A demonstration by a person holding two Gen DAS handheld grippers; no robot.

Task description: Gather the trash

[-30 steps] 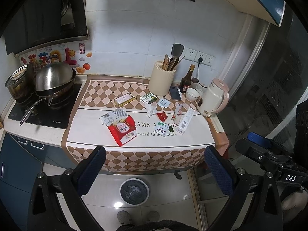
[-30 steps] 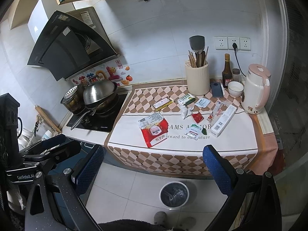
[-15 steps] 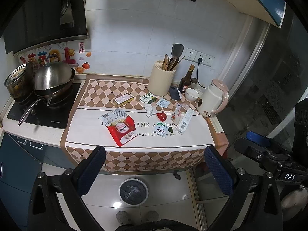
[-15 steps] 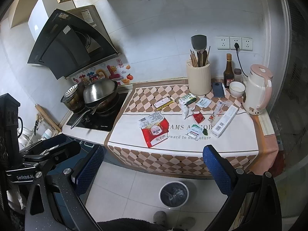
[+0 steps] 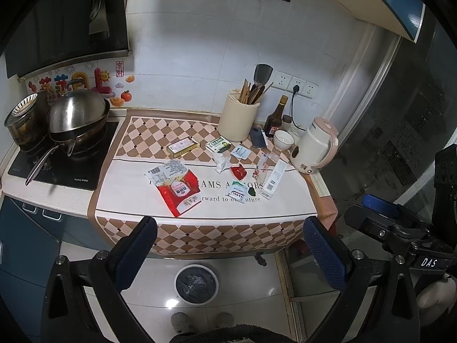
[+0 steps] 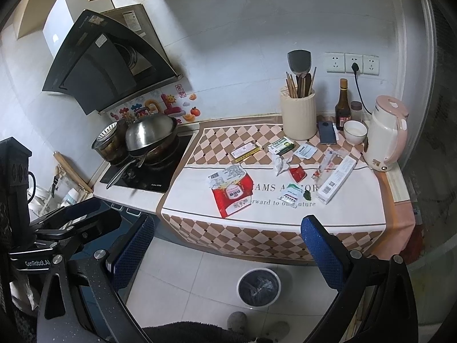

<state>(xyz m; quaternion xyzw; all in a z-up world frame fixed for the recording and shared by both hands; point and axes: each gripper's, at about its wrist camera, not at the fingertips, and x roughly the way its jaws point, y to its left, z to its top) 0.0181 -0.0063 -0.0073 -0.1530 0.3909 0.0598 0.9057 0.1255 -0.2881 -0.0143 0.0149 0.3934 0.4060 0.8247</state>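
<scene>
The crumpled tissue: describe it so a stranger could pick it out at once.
Start at the cream utensil holder at the back of the checkered cloth. Toward the front edge from it lies the crumpled tissue, beside a small red wrapper. It alone is plain white, unprinted and wadded.

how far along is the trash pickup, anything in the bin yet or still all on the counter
Barely started. Done: nothing evident; the bin on the floor has a dark liner, and I cannot tell if anything is inside. In hand: nothing; the left gripper and right gripper are both open, short of the counter. Left: all of it, including the red packet, crumpled tissue, small red wrapper and long white box.
</scene>
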